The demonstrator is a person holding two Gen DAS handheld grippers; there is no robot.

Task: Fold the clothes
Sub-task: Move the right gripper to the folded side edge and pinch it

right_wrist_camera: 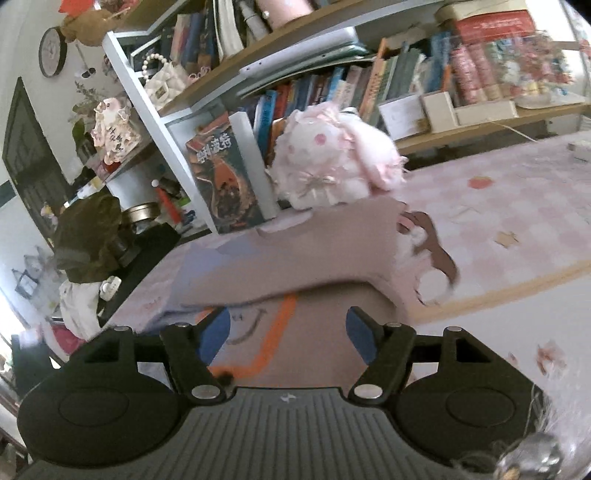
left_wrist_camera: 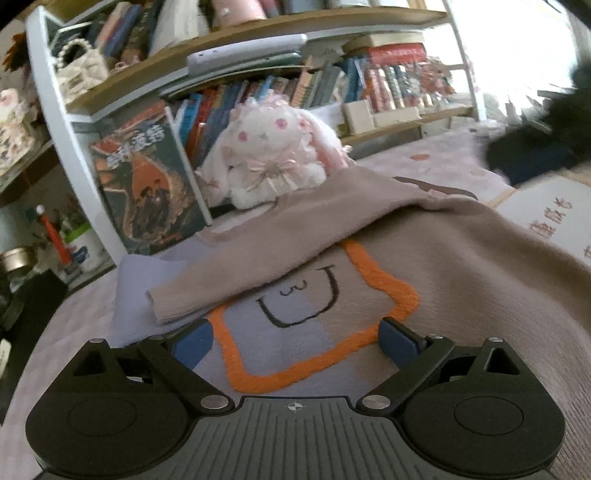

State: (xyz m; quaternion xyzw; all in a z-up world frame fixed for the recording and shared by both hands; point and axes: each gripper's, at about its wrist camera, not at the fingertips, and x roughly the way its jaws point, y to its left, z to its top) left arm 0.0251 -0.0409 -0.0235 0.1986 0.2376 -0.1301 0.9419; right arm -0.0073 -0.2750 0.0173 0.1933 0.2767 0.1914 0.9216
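Observation:
A taupe sweater with an orange-outlined patch and a drawn face lies spread on the pink checked bed cover. One sleeve is folded across its chest. My left gripper is open and empty, just above the patch. In the right wrist view the same sweater lies ahead with the sleeve over it. My right gripper is open and empty above the sweater's lower part.
A white and pink plush rabbit and an upright book stand at the sweater's far edge, against a bookshelf. A white printed sheet lies to the right. A dark object sits far right.

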